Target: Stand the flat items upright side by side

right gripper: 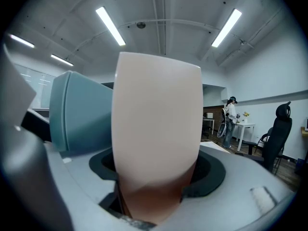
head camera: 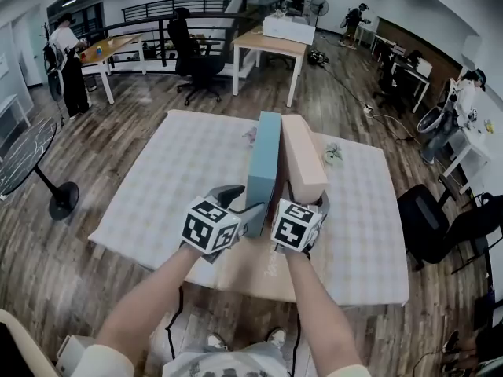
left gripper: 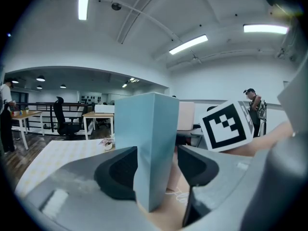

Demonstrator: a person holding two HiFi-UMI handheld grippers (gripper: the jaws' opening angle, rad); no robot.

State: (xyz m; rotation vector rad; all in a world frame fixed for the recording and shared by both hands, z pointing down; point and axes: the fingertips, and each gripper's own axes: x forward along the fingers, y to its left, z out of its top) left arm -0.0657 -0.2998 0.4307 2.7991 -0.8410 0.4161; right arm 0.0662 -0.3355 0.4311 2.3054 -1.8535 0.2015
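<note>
We see a pale blue flat box (head camera: 263, 163) standing upright on its long thin edge near the middle of the table (head camera: 236, 277), its narrow top face running away from us. Just to its right, a pale pink flat box (head camera: 302, 157) of much the same size stands upright and roughly parallel. A narrow dark gap shows between their near ends.

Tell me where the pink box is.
In the head view, the pink box stands just right of the blue box, held in the right gripper.
</note>
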